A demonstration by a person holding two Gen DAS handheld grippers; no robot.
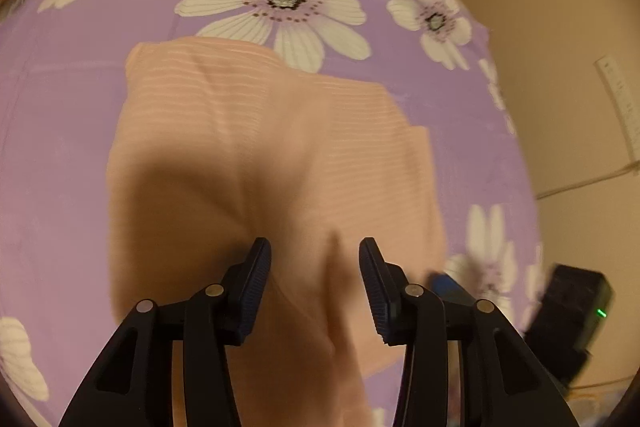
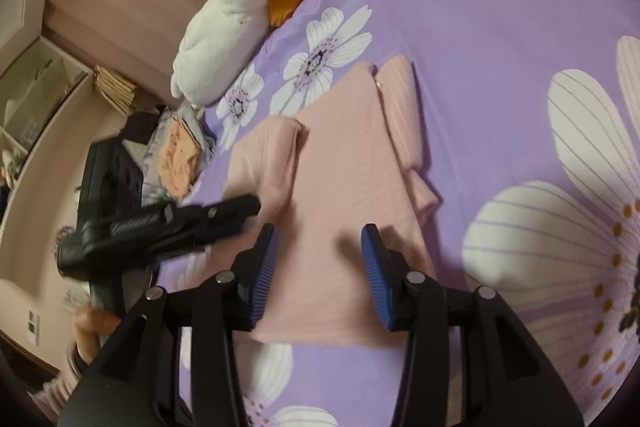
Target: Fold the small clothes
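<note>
The pink shirt (image 1: 272,155) lies flat on the bed, directly under and ahead of my left tool (image 1: 315,255), and just ahead of my right tool (image 2: 318,239). Its sleeves look already turned in over the body; in the right view one sleeve (image 2: 400,107) lies ahead and right of that tool, another fold (image 2: 272,155) ahead and left.

Both tools stand part open with nothing between the pads. In the left view cloth shows between the two fingers, but the blur hides whether they touch it, and the pads do not press on anything. In the right view the fingers hover over the near half of the shirt, and the left tool (image 2: 240,211) comes in from the left side, over the shirt's edge.

I judge the step in hand is the next fold: taking the near hem and carrying it away from me over the body. To do that well I want each tool at one corner of the same edge, evenly spaced, pinching all layers so the tucked sleeves do not slide out. I lift only a little, move both tools together, and lay the edge square.

The purple flowered sheet (image 1: 80,87) is loose, so I must avoid catching it. The plush toy (image 2: 224,27) sits well ahead on the left, out of the way.
</note>
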